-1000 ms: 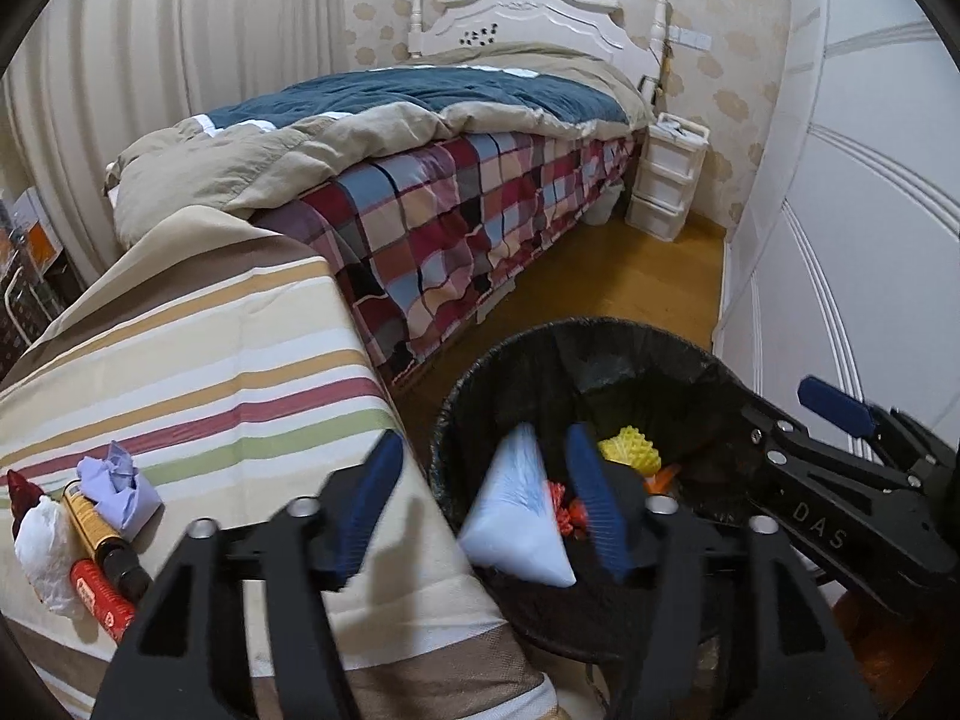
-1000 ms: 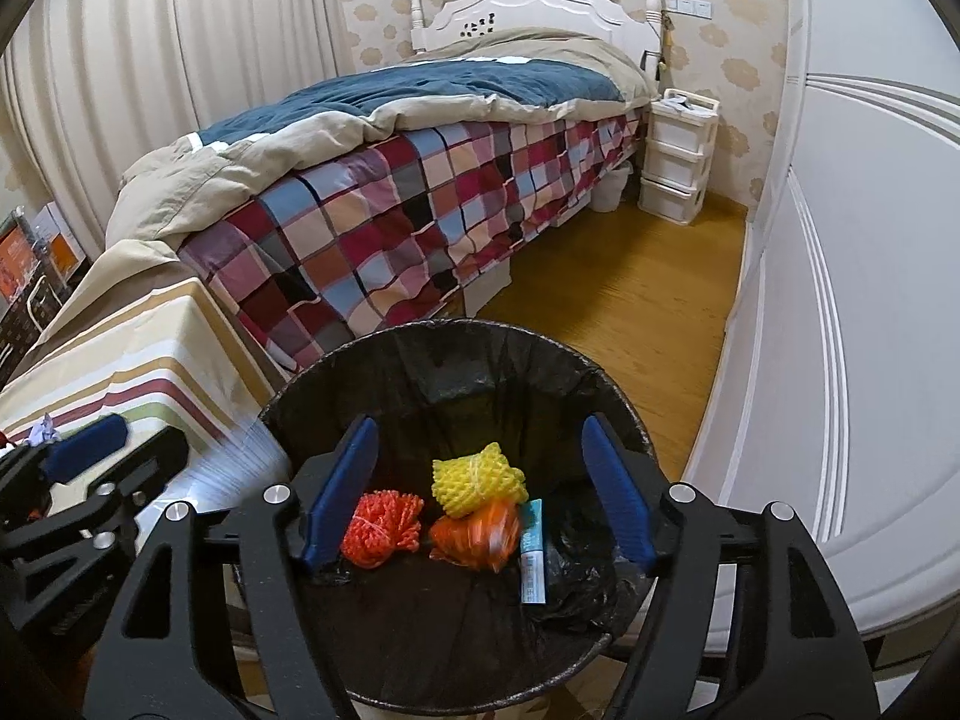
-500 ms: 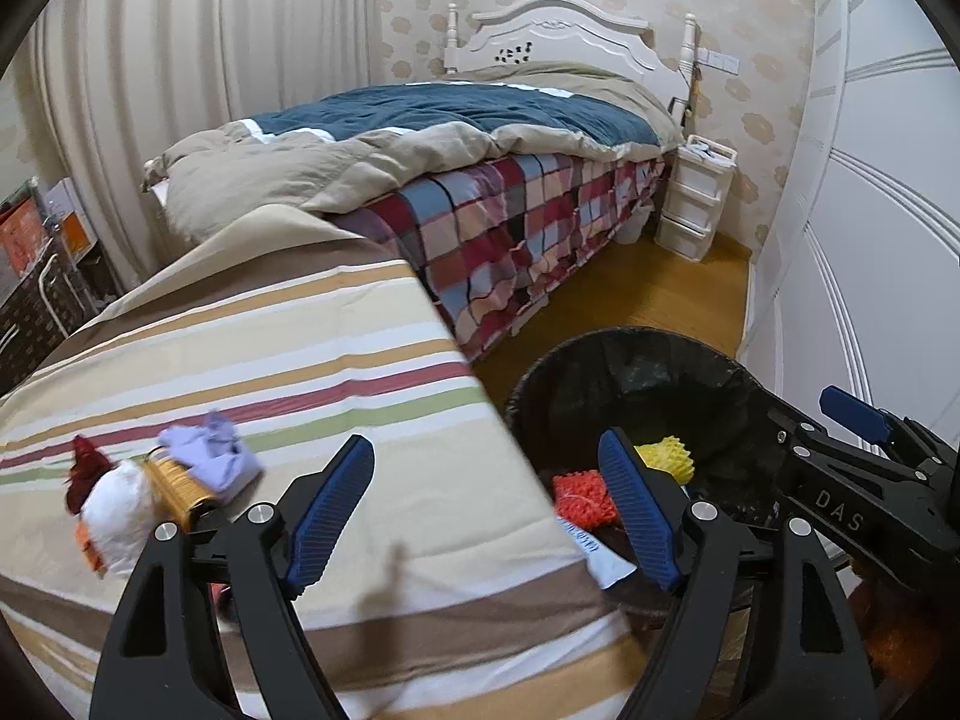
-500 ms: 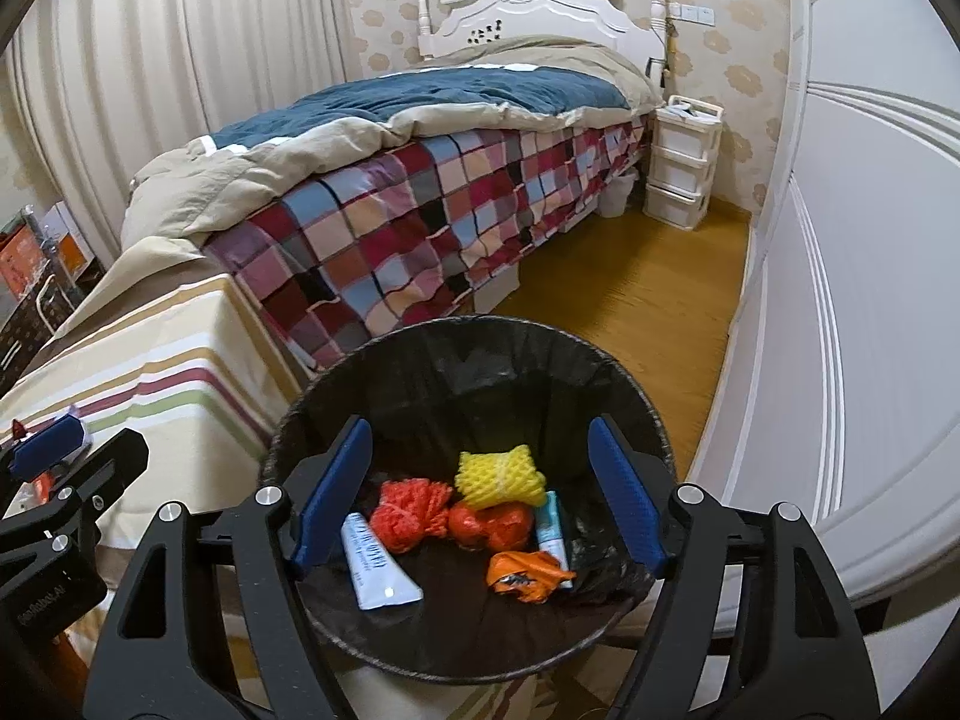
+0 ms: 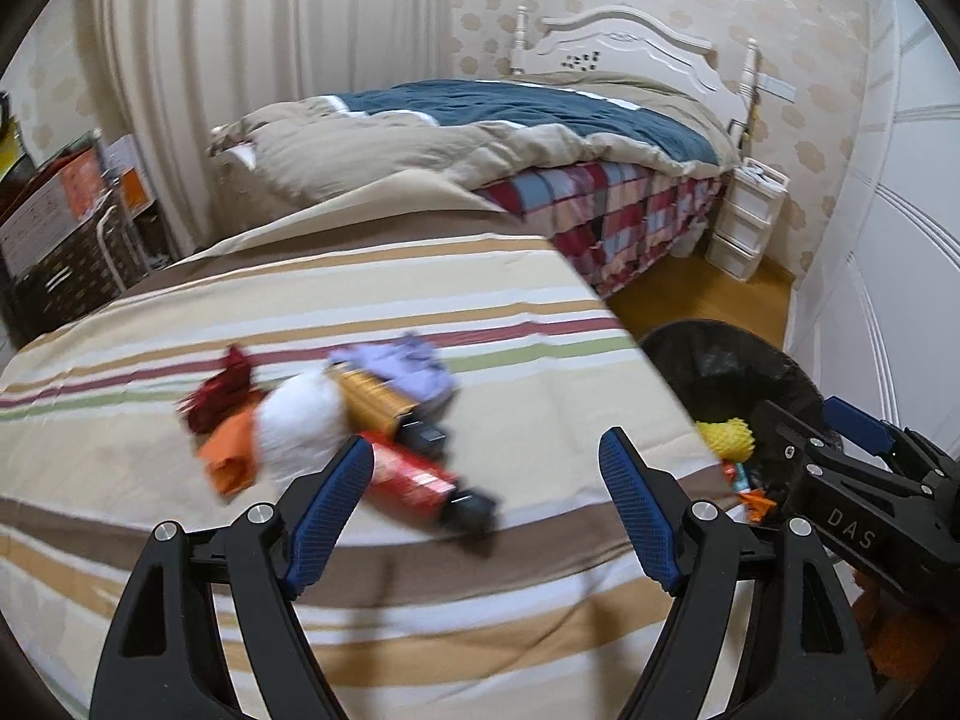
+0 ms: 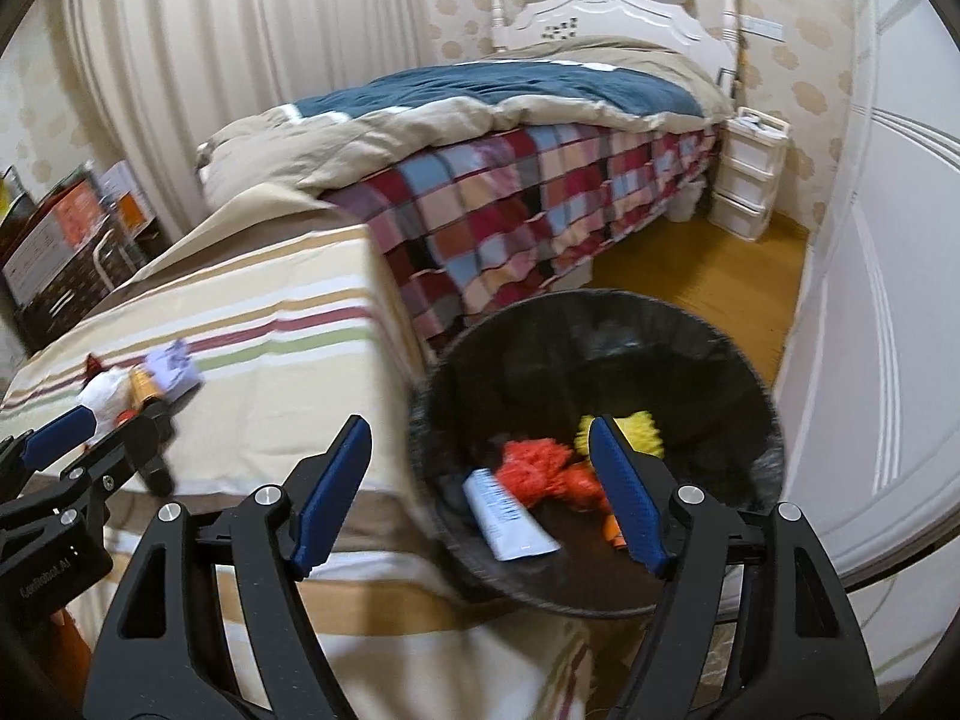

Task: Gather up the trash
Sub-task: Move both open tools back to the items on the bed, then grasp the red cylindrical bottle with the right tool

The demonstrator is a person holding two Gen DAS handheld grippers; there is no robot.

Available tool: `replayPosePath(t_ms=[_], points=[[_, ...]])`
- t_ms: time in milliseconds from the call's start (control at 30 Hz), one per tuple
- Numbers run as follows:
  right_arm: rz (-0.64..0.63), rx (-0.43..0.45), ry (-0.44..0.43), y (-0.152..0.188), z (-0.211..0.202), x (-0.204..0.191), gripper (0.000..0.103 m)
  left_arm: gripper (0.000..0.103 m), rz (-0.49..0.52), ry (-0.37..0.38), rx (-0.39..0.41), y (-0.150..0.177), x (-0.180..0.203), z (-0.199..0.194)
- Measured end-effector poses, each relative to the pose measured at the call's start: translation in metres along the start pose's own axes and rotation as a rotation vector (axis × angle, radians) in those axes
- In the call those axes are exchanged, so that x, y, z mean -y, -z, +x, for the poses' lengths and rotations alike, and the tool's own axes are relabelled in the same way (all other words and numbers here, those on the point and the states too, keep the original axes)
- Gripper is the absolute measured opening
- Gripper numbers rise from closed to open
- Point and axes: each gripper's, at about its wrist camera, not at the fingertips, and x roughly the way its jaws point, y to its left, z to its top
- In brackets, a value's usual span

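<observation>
Trash pile (image 5: 336, 420) just ahead of left gripper (image 5: 486, 516); both grippers spread wide, empty.

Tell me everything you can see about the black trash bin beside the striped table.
The trash bin is round, lined with a crinkled black plastic bag, and stands upright on the wooden floor between the striped table and the white wardrobe. It is open, without a lid. Inside lie a white tube, an orange mesh bundle, a yellow mesh bundle and small orange scraps. The open right gripper hovers above its rim.
</observation>
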Motion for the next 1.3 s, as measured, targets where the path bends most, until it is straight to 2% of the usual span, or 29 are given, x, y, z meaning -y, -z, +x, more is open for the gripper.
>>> replayPosePath(t_ms=[400, 600, 767, 1100, 1300], points=[[-0.132, -0.045, -0.081, 0.006, 0.011, -0.08, 0.073, 0.077, -0.078, -0.123, -0.003, 0.028, -0.078, -0.02], [-0.189, -0.079, -0.081, 0.007, 0.023, -0.107, 0.073, 0.077, -0.138, -0.18, -0.019, 0.04, -0.119, -0.024], [-0.219, -0.101, -0.072, 0.011, 0.026, -0.119, 0.073, 0.078, -0.197, -0.184, -0.035, 0.047, -0.144, -0.027], [-0.27, -0.118, -0.109, 0.027, 0.015, -0.143, 0.073, 0.077, -0.221, -0.195, -0.029, 0.052, -0.159, -0.033], [-0.236, -0.091, -0.136, 0.025, 0.005, -0.146, 0.073, 0.077, -0.235, -0.213, -0.024, 0.054, -0.17, -0.037]])
